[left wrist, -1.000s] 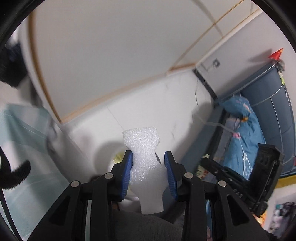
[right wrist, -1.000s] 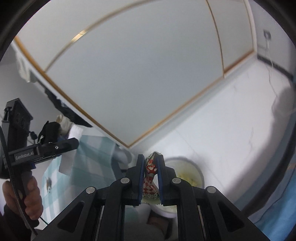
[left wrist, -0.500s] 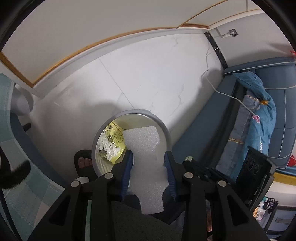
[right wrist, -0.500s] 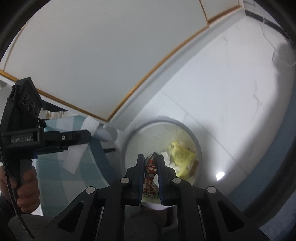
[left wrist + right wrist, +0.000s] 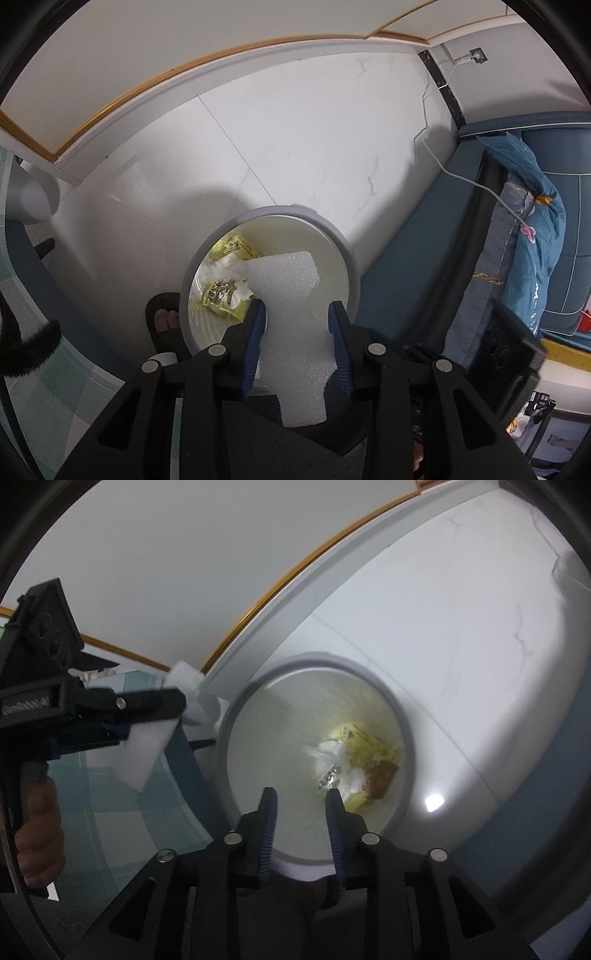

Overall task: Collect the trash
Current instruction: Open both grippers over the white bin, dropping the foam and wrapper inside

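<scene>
Both wrist cameras are looking steeply down along their tongs into the round bin (image 5: 347,254) (image 5: 402,720) on the white floor (image 5: 314,147), from close above it. The left view is facing the bin with a bed (image 5: 532,236) at right. The right view is also taking in the left tongs (image 5: 122,734) at left. Both are sharing the bin, floor and wall trim.

Blurred white lettering, seemingly "GenRobot.AI", runs along the left gripper (image 5: 122,734)

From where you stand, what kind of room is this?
Probably a bedroom in a home: blue bedding piled on a padded blue bed frame, a pale tiled floor, and a small trash bin beside it.
</scene>
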The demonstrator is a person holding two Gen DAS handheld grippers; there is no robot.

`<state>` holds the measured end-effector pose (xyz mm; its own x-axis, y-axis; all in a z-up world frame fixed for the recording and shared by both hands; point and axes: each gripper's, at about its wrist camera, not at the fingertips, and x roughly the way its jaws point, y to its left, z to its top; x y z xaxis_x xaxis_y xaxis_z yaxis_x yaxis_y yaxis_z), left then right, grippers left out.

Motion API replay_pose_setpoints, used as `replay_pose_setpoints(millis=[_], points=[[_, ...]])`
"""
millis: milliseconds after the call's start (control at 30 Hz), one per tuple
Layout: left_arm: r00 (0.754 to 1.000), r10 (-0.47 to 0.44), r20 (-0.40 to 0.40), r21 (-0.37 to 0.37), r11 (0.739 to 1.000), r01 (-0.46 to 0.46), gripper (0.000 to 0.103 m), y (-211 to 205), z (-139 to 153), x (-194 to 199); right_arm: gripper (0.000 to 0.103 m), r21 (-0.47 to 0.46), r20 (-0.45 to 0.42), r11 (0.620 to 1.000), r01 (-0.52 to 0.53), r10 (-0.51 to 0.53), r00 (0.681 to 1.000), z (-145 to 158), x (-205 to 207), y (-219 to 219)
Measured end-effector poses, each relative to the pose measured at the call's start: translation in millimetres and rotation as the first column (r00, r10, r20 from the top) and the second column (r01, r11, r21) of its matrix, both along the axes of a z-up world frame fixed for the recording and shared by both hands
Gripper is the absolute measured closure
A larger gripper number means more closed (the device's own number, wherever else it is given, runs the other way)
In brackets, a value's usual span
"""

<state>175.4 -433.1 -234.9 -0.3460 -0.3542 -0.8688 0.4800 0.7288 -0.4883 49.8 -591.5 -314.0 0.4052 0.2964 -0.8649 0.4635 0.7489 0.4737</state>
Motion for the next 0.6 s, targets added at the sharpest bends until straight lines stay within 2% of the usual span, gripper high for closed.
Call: replay_pose_setpoints(millis=[33, 100, 200, 300, 500, 533, 600], points=[[1.000, -0.001, -0.002, 0.001, 1.000, 0.001, 0.073, 0, -1, 0, 0.059, -0.007, 0.004, 1.000, 0.017, -0.017, 1.000, 3, -3, -3], [1.000, -0.003, -0.009, 0.004, 1.000, 0.003, 0.073, -1, -4, -1, 0.057, -0.018, 0.016, 0.999, 0.051, -0.050, 0.999, 9, -9, -9], [1.000, -0.010, -0.024, 0.042, 0.999, 0.011, 0.072, -4, -12, -3, 0.047, -0.034, 0.031, 0.995, 0.094, -0.093, 0.995, 18, -15, -17], [0.999, -0.025, -0.035, 0.044, 0.999, 0.026, 0.072, -6, -16, -6, 0.040, -0.038, 0.046, 0.991, 0.129, -0.127, 0.991, 24, -20, -23], [0.998, -0.066, -0.019, 0.079, 0.995, 0.067, 0.071, -13, -17, -13, 0.039, -0.017, 0.042, 0.990, 0.142, -0.142, 0.989, 20, -18, -27], [0.997, -0.077, -0.017, 0.090, 0.993, 0.079, 0.068, -14, -18, -14, 0.037, -0.013, 0.038, 0.989, 0.146, -0.146, 0.989, 19, -19, -27], [0.996, -0.092, -0.010, 0.107, 0.990, 0.093, 0.055, -16, -20, -16, 0.035, -0.007, 0.033, 0.988, 0.153, -0.153, 0.988, 21, -18, -26]])
